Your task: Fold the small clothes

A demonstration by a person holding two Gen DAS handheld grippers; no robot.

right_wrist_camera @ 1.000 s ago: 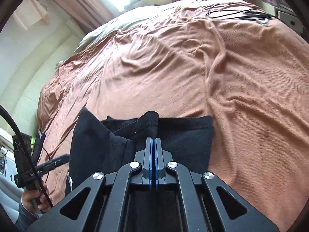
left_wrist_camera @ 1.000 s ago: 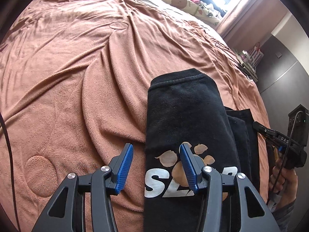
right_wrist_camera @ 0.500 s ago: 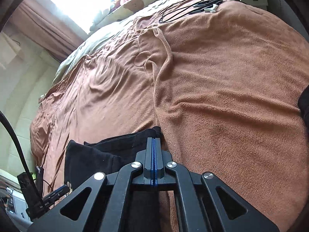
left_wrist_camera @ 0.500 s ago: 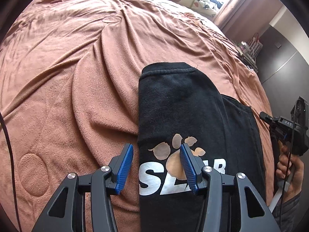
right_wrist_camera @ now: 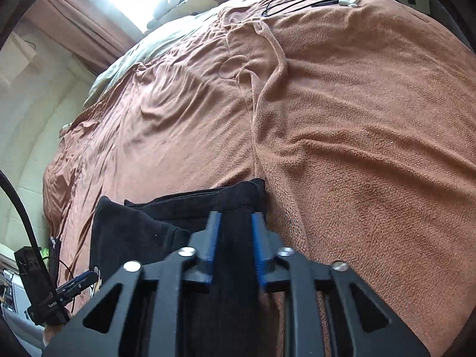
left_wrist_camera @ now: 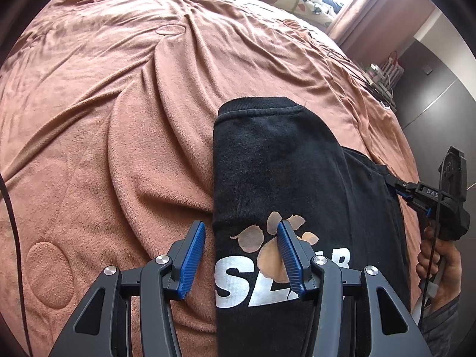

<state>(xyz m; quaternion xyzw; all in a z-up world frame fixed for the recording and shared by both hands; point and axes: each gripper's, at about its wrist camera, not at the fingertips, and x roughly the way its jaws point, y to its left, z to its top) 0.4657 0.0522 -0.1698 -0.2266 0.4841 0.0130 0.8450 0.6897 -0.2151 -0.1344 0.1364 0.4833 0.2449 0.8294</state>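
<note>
The black shirt (left_wrist_camera: 276,160) looks soft and limp; grip its hems. Left hand-held gripper (left_wrist_camera: 241,255) gapes; right hand-held gripper (right_wrist_camera: 235,250) parted around cloth.

Black left gripper (left_wrist_camera: 241,255) with 2 ribbed blue pads (left_wrist_camera: 192,260), silver screws, black cable.

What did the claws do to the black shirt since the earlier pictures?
The right claw pulled the edge of the black cotton shirt with a paw print sideways and down onto the fuzzy brown blanket. Its pads, pinched shut before, now stand apart with cloth between them, so it seems to be letting go. The left claw stayed open above the print, holding nothing.
</note>
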